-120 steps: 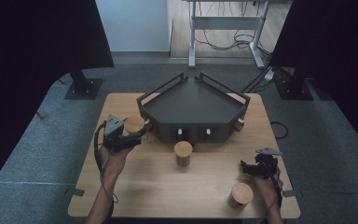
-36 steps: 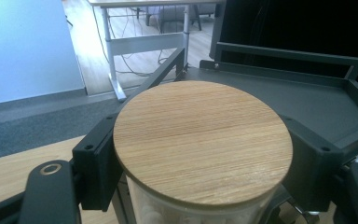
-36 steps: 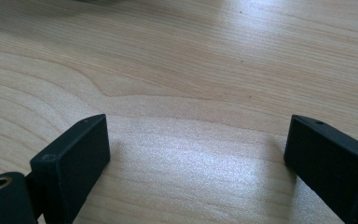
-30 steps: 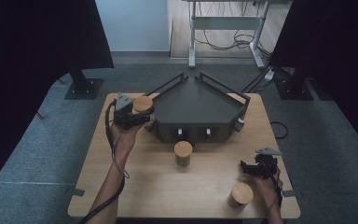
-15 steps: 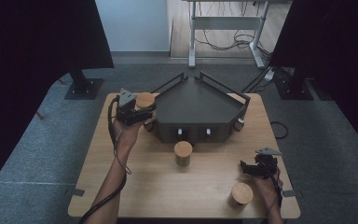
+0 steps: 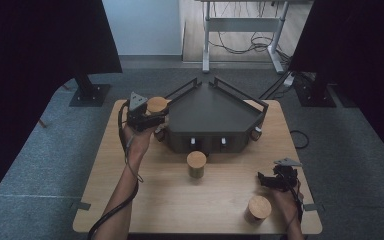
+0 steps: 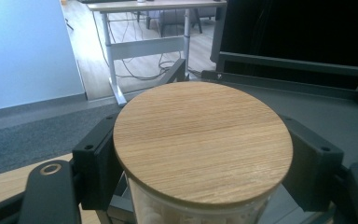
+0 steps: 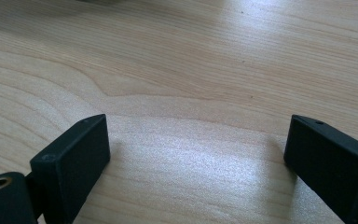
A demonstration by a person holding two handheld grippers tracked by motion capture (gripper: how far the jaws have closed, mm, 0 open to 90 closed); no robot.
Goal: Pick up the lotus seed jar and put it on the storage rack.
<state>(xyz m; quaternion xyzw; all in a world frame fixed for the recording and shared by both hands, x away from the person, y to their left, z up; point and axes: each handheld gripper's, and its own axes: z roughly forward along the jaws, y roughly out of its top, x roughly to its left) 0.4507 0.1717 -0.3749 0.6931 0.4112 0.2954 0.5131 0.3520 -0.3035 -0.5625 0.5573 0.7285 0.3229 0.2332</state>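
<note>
Left gripper point(image 6: 147, 116) clamped on a wooden-lidded jar point(image 7: 202, 140), held at the left corner of the dark tray point(image 6: 215, 107); right gripper point(image 6: 275, 179), wide open and empty, low over the table point(image 8: 177, 70), well right of that tray.

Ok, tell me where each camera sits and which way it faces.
High view: above the person's side, looking forward and down on the table; forearms and left gripper and right gripper show.
Left gripper view: rides the left gripper, facing the dark tray; its jaws clamp the lidded jar.
Right gripper view: rides the right gripper, looking down at bare tabletop; jaws apart.
Shared: the high and left gripper views both show the jar.
</note>
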